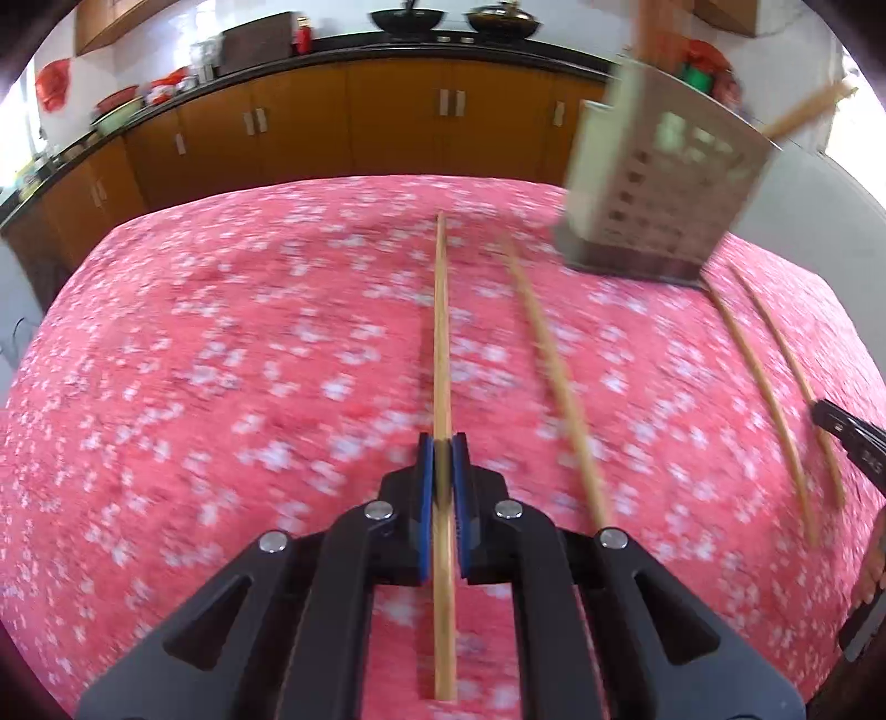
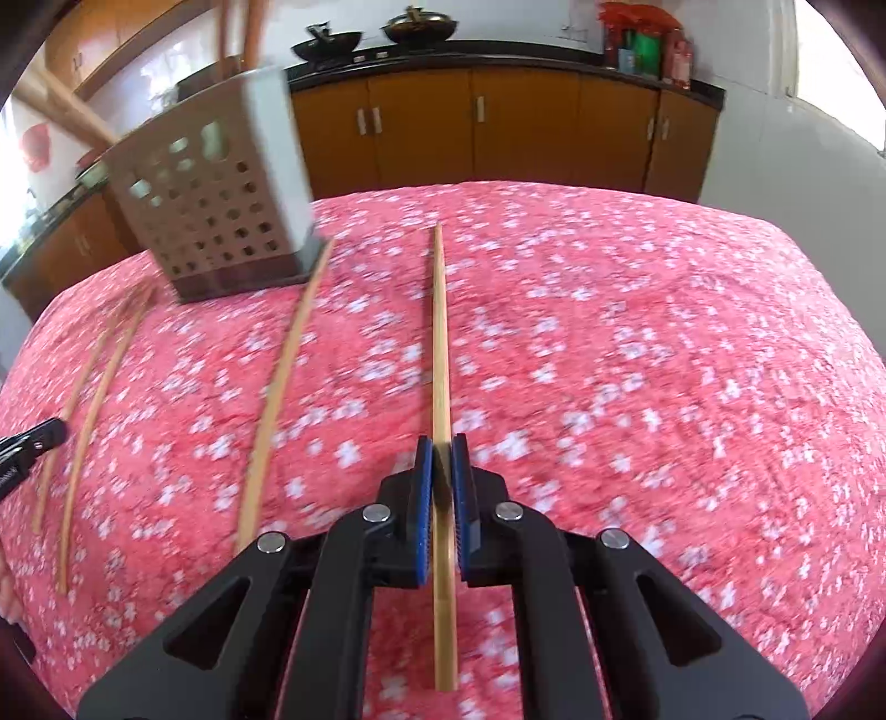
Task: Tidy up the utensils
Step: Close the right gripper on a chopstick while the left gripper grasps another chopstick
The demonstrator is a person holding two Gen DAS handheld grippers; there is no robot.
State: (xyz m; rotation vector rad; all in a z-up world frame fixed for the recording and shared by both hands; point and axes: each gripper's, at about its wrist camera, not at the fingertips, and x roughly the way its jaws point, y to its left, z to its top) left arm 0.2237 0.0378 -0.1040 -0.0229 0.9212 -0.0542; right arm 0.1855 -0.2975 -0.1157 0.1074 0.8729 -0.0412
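Observation:
My left gripper (image 1: 442,443) is shut on a wooden chopstick (image 1: 441,332) that points forward over the pink floral tablecloth (image 1: 221,360). My right gripper (image 2: 441,443) is shut on another chopstick (image 2: 440,332) the same way. A perforated metal utensil holder (image 1: 659,188) stands at the far right in the left wrist view, and at the far left in the right wrist view (image 2: 216,210), with chopsticks sticking out of its top. Loose chopsticks lie on the cloth: one (image 1: 554,376) beside my left gripper, two (image 1: 775,399) further right, and one (image 2: 277,387) left of my right gripper.
Brown kitchen cabinets (image 1: 387,122) with a dark countertop run behind the table, with woks (image 1: 407,19) on top. The other gripper's tip shows at the right edge in the left wrist view (image 1: 847,432) and at the left edge in the right wrist view (image 2: 27,443).

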